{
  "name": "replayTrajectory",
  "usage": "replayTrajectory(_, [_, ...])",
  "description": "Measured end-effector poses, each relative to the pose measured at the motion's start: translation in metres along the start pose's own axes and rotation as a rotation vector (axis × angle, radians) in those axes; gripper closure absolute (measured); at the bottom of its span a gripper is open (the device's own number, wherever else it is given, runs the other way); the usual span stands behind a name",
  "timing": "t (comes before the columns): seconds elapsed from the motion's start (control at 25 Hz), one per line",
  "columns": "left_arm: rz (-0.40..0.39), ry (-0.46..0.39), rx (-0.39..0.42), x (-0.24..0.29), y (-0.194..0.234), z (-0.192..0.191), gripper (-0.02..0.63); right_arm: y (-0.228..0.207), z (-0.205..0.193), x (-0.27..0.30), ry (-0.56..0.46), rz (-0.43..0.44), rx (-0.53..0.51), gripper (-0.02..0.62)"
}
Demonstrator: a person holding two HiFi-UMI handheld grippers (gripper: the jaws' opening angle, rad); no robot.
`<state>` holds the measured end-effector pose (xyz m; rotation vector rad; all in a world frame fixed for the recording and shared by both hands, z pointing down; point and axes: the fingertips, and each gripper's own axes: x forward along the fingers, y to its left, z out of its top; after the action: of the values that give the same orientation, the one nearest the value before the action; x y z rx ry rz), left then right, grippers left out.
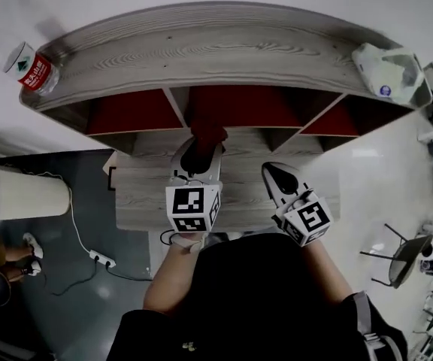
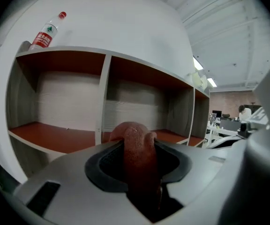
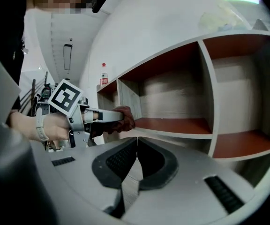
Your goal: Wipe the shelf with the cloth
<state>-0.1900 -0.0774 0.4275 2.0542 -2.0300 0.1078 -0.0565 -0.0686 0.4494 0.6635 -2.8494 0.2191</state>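
grey wood-grain shelf [image 1: 201, 51], red boards [image 1: 130, 111], left claw [image 2: 136, 149] clamped on crumpled red cloth [image 1: 208, 134], right claw [image 3: 137, 142] together

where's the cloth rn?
The red cloth is clamped in the left tool, centre of the head view. It sits at the front of the middle compartment of the shelf, just left of the shut right tool.

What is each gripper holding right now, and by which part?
The left gripper grips the red cloth by a bunched fold, its jaws shut on it. The right gripper holds nothing; its jaws are together.
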Motion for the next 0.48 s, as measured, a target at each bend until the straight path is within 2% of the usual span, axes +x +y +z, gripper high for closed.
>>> replayTrajectory(0.16, [-0.001,0.018,0.014,0.027,0.004,0.000,0.454,-0.017,0.004,-0.017,-0.008,-0.103,0.032,0.597])
replayTrajectory(0.32, [0.037,0.047,0.038,0.049,0.010,-0.001,0.454,-0.034,-0.009,-0.029,0.003,-0.132,0.008,0.597])
replayTrajectory(0.48, [0.034,0.080,0.047,0.066,0.012,-0.003,0.454,-0.047,-0.010,-0.036,0.005,-0.158,0.018,0.597])
